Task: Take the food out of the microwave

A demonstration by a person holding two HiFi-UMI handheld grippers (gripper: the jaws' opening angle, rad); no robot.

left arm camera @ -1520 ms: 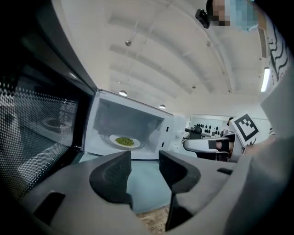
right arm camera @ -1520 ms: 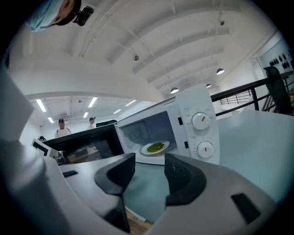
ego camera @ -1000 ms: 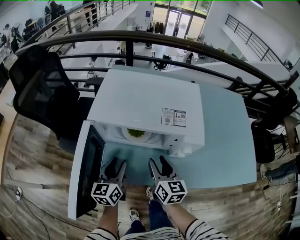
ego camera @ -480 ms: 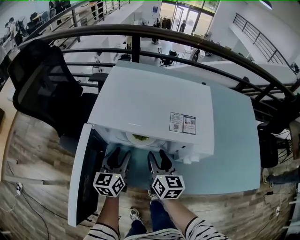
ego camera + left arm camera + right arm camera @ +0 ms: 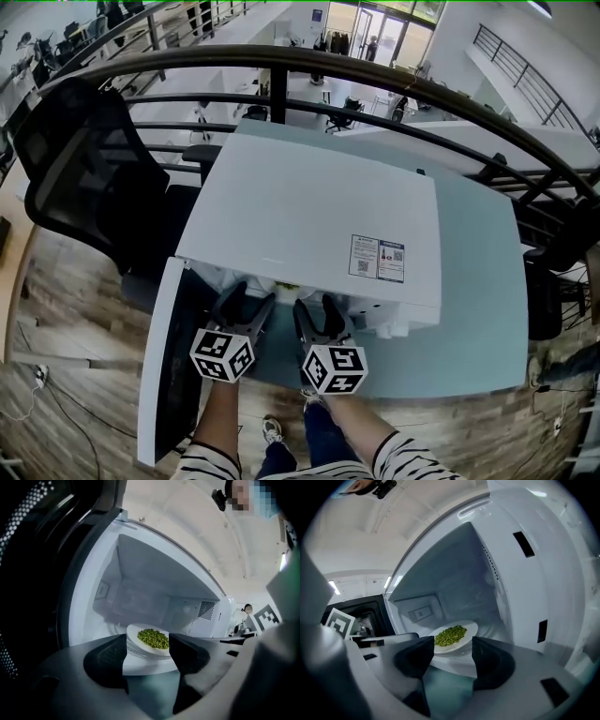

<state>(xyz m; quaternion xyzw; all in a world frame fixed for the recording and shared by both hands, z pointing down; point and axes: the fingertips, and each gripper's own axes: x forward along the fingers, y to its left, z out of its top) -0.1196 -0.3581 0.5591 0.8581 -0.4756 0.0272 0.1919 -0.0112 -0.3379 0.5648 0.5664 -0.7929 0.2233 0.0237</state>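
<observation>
A white microwave [image 5: 309, 225] stands on the teal table, its door [image 5: 173, 375] swung open to the left. Inside, a white plate of green peas [image 5: 150, 638] [image 5: 452, 634] sits on the turntable. The head view hides the plate under the microwave's top. My left gripper [image 5: 246, 305] [image 5: 147, 652] and right gripper [image 5: 317, 314] [image 5: 453, 651] are side by side at the mouth of the cavity, pointing at the plate. Both have just been opening their jaws. Both are open with nothing between the fingers; the plate lies a little beyond the tips.
The open door hangs close to the left of my left gripper. The cavity's right wall [image 5: 534, 602] is near my right gripper. The teal table [image 5: 478, 300] runs on to the right. A black office chair [image 5: 84, 178] and a dark railing [image 5: 394, 84] stand behind.
Both grippers have moved forward to the microwave's opening and their jaws stand wider apart. The plate, visible from the head view before, is now covered by the microwave's top.
</observation>
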